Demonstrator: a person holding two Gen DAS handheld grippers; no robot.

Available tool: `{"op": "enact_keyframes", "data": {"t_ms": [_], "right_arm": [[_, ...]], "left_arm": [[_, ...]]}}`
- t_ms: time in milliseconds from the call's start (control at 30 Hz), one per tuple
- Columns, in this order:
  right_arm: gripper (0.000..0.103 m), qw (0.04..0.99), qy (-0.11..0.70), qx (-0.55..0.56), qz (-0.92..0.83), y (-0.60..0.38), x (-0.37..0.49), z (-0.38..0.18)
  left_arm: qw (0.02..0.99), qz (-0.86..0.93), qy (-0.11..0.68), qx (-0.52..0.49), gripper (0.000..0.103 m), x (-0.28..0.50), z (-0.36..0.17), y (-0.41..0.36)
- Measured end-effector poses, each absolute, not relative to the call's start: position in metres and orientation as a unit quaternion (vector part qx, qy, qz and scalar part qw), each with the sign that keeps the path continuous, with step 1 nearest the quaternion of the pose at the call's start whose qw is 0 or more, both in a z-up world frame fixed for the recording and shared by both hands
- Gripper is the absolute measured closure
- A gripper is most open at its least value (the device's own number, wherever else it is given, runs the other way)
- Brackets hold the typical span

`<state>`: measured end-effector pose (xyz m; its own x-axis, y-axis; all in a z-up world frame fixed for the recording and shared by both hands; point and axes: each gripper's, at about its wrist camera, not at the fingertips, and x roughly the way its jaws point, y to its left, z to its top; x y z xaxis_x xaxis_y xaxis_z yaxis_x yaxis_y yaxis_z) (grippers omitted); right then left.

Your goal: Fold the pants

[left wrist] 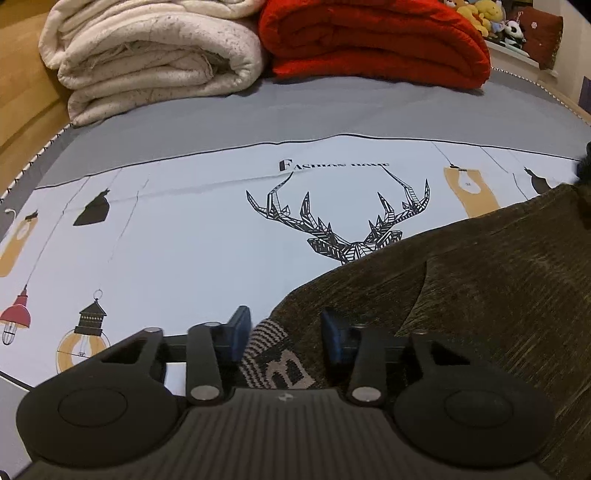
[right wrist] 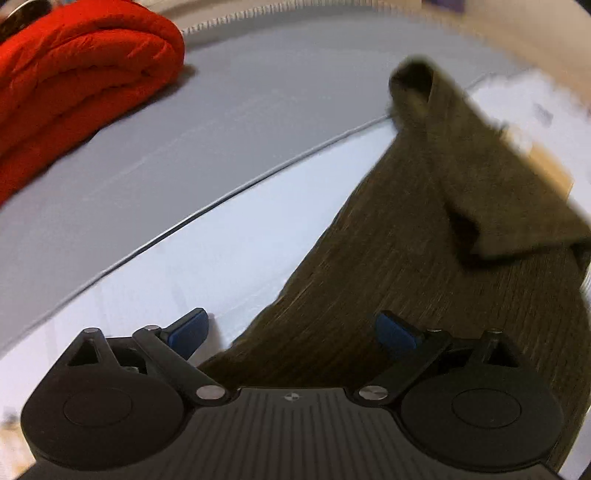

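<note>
Dark olive ribbed pants [left wrist: 461, 277] lie on the printed bed sheet [left wrist: 184, 240], spreading to the right. Their striped waistband corner [left wrist: 273, 354] lies flat between the blue pads of my left gripper [left wrist: 286, 332], whose jaws stand partly closed around it without pinching it. In the blurred right wrist view the pants [right wrist: 406, 240] run away from me, with one leg end [right wrist: 417, 85] folded back over the cloth. My right gripper [right wrist: 291, 332] is wide open over the pants' left edge: one pad above the sheet [right wrist: 166, 277], the other above the fabric.
A folded white quilt [left wrist: 147, 55] and a folded red quilt [left wrist: 369, 37] sit at the far side of the bed; the red quilt [right wrist: 74, 74] also shows far left of my right gripper. Plush toys [left wrist: 480, 14] line a shelf beyond. Wooden boards [left wrist: 22, 92] border the bed at left.
</note>
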<state>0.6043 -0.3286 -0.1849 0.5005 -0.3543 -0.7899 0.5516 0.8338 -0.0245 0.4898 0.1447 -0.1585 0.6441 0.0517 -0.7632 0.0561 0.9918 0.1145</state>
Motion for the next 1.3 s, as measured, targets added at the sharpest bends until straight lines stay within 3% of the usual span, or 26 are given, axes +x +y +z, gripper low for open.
{"op": "enact_keyframes", "data": {"t_ms": [33,67,100,333,533,733,800,833,867,1000,1033,1100,1300], "right_arm": [[0.082,0.867,0.416,0.107,-0.254,-0.329,0.600,-0.183],[0.088,0.869,0.416,0.118,-0.242,-0.335,0.596,-0.181],[0.091,0.869,0.414,0.137,-0.233,-0.345,0.591,-0.178],[0.092,0.890,0.355,0.227,-0.173,-0.381,0.529,-0.105],[0.092,0.913,0.292,0.269,-0.096,-0.411,0.405,-0.035],[0.092,0.916,0.286,0.268,-0.089,-0.426,0.253,-0.043],[0.092,0.911,0.312,0.249,-0.107,-0.422,0.221,-0.065],[0.092,0.907,0.323,0.241,-0.118,-0.418,0.214,-0.076],[0.092,0.902,0.337,0.233,-0.133,-0.418,0.210,-0.089],[0.091,0.893,0.352,0.231,-0.160,-0.415,0.206,-0.127],[0.091,0.895,0.360,0.211,-0.157,-0.414,0.203,-0.133],[0.089,0.897,0.378,0.180,-0.144,-0.414,0.204,-0.139],[0.083,0.875,0.381,0.254,-0.156,-0.427,0.209,-0.152]], "left_arm": [[0.905,-0.001,0.421,0.063,0.070,0.489,-0.157,0.145],[0.907,0.001,0.418,0.060,0.084,0.489,-0.155,0.146],[0.908,0.007,0.414,0.061,0.084,0.488,-0.153,0.147],[0.923,0.003,0.383,0.039,0.087,0.463,-0.117,0.146],[0.936,0.003,0.350,0.037,0.088,0.405,-0.069,0.141],[0.935,-0.016,0.354,0.021,0.089,0.308,-0.067,0.140],[0.927,-0.025,0.375,0.003,0.084,0.278,-0.081,0.142],[0.922,-0.024,0.386,-0.009,0.077,0.266,-0.088,0.145],[0.916,-0.022,0.399,-0.032,0.057,0.256,-0.096,0.149],[0.896,0.004,0.436,-0.090,0.032,0.236,-0.114,0.159],[0.895,0.012,0.436,-0.091,0.021,0.234,-0.116,0.159],[0.899,0.026,0.429,-0.087,0.018,0.233,-0.117,0.158],[0.882,0.024,0.431,-0.188,0.018,0.247,-0.112,0.165]]}}
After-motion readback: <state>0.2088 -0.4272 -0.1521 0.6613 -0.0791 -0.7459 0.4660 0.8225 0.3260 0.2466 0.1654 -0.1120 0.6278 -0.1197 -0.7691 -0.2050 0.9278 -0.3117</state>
